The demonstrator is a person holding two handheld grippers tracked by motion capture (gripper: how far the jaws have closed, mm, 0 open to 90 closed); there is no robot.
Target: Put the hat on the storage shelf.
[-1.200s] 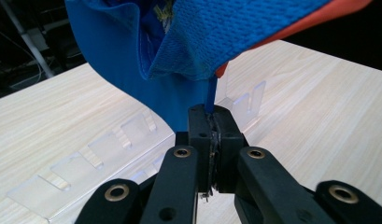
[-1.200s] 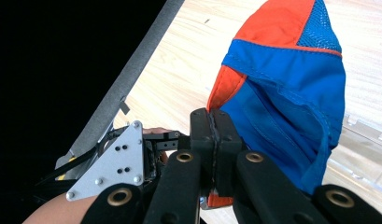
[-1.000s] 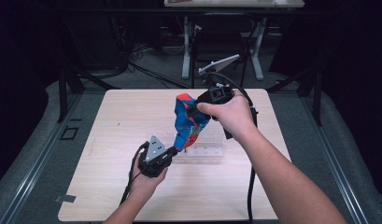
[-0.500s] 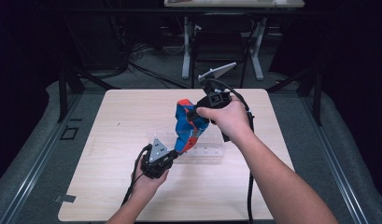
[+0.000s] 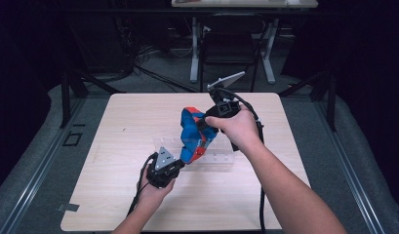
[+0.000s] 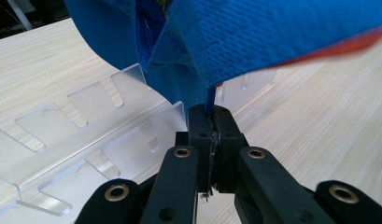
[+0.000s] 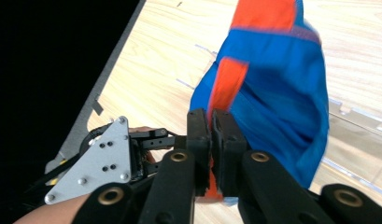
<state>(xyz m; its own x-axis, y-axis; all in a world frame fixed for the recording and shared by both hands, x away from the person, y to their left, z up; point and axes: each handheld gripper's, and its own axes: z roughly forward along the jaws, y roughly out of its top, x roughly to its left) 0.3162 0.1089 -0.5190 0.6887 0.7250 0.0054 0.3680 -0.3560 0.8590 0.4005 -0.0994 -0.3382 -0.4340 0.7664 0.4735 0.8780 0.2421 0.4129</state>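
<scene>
Seen from the high view, left to right: left hand-held gripper [image 5: 180,164] low over the pale wood tabletop [image 5: 114,126], pinched tight on the lower corner of a blue and orange mesh garment [image 5: 194,134]; right hand-held gripper [image 5: 203,123] raised above it, clamped on the garment's upper edge. Garment hanging between the two, clear of the tabletop, above a clear plastic slotted rack [image 5: 216,158] lying flat near the middle.

In the left gripper view, jaws of the left hand-held gripper [image 6: 211,122] closed with a thin fold of blue fabric [image 6: 272,37] nipped between them; rest of the cloth cut off by the top edge, its full shape hard to judge. Slotted rack [image 6: 86,126] just beyond the jaws, its far end out of frame.

In the right gripper view, right hand-held gripper [image 7: 210,135] shut on an orange band of the garment [image 7: 277,88], fabric motion-blurred along its edges. Grey three-cornered plate of the other gripper [image 7: 97,163] lower left, with part of a hand beneath it largely hidden. Rack [image 7: 361,116] partly covered by the cloth.

No legible brand, label or writing on garment, rack or grippers.
</scene>
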